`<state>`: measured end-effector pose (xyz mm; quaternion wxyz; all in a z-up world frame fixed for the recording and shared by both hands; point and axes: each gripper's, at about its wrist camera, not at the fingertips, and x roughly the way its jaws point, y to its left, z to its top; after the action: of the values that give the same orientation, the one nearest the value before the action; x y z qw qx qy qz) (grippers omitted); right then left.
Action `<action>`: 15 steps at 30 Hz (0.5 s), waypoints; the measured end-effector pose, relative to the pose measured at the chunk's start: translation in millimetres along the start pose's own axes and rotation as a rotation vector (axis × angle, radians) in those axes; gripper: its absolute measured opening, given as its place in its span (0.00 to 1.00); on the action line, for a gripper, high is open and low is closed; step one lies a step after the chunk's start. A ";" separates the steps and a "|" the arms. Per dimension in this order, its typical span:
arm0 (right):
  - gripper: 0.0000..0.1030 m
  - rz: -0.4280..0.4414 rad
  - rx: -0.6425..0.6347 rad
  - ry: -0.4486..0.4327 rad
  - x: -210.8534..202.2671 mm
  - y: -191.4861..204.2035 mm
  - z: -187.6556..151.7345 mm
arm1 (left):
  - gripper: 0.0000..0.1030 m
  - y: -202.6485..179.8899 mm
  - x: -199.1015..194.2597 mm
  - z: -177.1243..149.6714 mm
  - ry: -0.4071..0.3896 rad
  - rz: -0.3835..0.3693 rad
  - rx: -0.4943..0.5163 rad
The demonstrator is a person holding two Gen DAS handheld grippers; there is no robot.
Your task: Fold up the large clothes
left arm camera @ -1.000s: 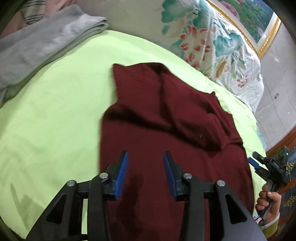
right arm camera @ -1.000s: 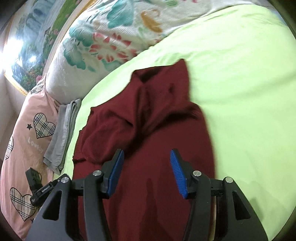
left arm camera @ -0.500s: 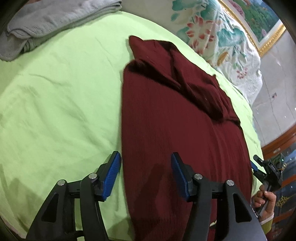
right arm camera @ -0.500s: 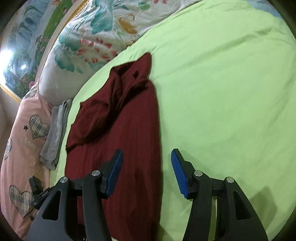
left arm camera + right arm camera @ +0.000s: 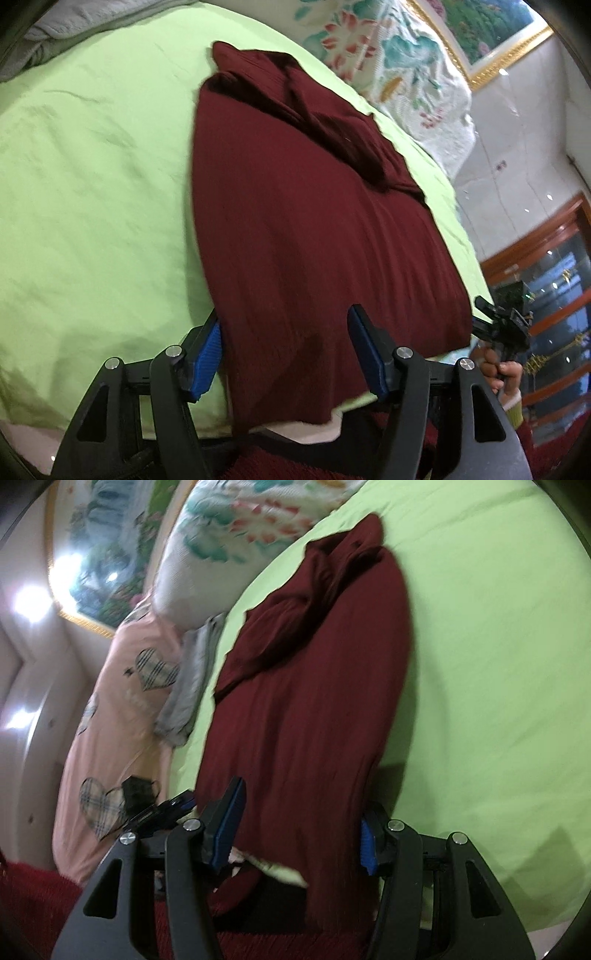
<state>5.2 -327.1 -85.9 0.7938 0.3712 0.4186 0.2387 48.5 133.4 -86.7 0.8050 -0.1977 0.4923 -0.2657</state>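
in the left wrist view a folded grey blanket (image 5: 55,33) lies at the far left edge of the bed, on the light green sheet (image 5: 92,177) that covers the mattress. the left gripper (image 5: 288,354) sits low at the near edge, its jaws opening, the blue pads (image 5: 207,350) standing apart on either side of the near hem of the dark red garment (image 5: 314,229). the cloth lies between the pads, but no pad presses on it. the garment is spread lengthwise along the bed, its far end bunched into folds near a floral pillow (image 5: 399,70). further right a gold-framed picture (image 5: 491,40) hangs on the wall, and at the right edge a hand (image 5: 502,373) grips the handle of the right gripper (image 5: 480,306).

in the right wrist view a pink cover with plaid hearts (image 5: 110,716) lies at the left, the grey blanket (image 5: 188,694) beside it. the right gripper (image 5: 299,830) stands half wide, its pads on either side of the garment's (image 5: 314,686) near end, not clamped on it. the green sheet (image 5: 498,664) fills the right side.
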 end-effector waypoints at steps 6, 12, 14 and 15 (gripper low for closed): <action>0.40 0.013 -0.016 0.019 5.2 2.1 -4.3 | 0.10 4.5 4.9 -5.4 0.040 -0.031 -0.003; 0.06 -0.044 -0.044 0.007 3.2 4.5 -0.6 | 0.03 -7.2 -0.7 -3.8 -0.038 -0.004 0.017; 0.05 -0.006 -0.049 -0.038 -4.1 10.0 6.5 | 0.03 -11.0 -9.9 5.4 -0.078 -0.019 0.009; 0.05 0.016 -0.053 -0.063 -8.1 13.6 11.4 | 0.03 -13.1 -13.9 10.9 -0.094 -0.020 0.010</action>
<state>9.5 -328.8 -66.9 0.8141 0.3609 0.3839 0.2441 50.0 132.4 -64.8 0.8255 -0.2107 0.4506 -0.2667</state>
